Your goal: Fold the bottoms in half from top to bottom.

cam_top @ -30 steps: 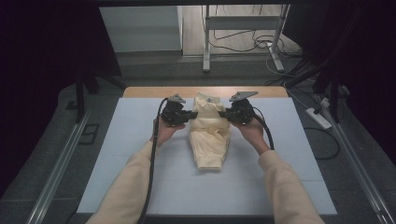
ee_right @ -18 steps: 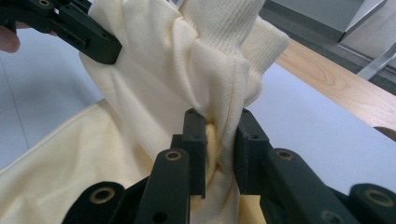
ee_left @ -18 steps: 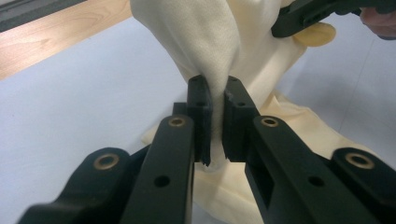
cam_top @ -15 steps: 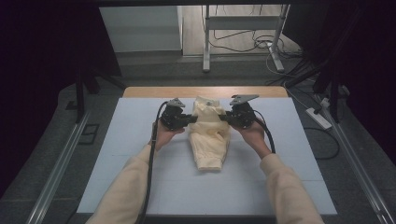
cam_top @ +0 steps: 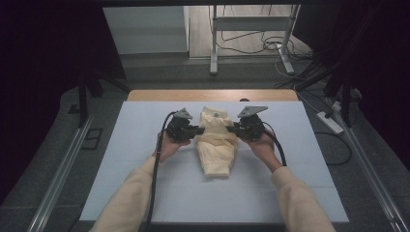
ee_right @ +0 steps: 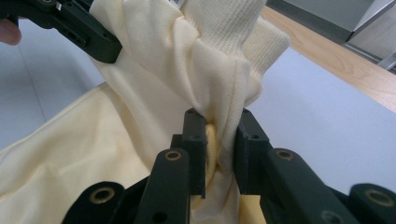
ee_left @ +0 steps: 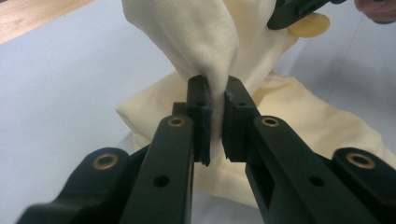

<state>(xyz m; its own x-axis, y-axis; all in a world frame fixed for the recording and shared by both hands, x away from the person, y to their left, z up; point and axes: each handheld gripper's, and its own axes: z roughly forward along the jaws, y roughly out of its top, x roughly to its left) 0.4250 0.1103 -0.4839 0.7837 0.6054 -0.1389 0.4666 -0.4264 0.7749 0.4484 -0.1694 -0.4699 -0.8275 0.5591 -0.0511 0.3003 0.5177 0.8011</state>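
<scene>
Evidently a fold is under way: the pale yellow sweatshirt (cam_top: pixel 216 142) lies along the middle of the tabletop (cam_top: pixel 121 159), nearer the far edge than the near one, already gathered into a narrow, tapering bundle. Its far end is lifted off the surface between the two grippers, while the near end rests flat. What seems left is to carry the raised part over, lay it down and let go.

Both grips are firm. The left gripper (ee_left: pixel 215 116) has its fingers (ee_left: pixel 198 112) drawn narrow on a thin pinch of smooth fabric. The right gripper (ee_right: pixel 219 140) has its fingers (ee_right: pixel 250 149) clamped on a thicker, twisted bunch.

The cloth is a soft, matte knit that falls in rounded folds. A ribbed band (ee_right: pixel 224 21), a cuff or hem, rises above the right gripper's pinch. The tabletop covering is smooth and pale blue-grey, with bare wood along the far edge.
</scene>
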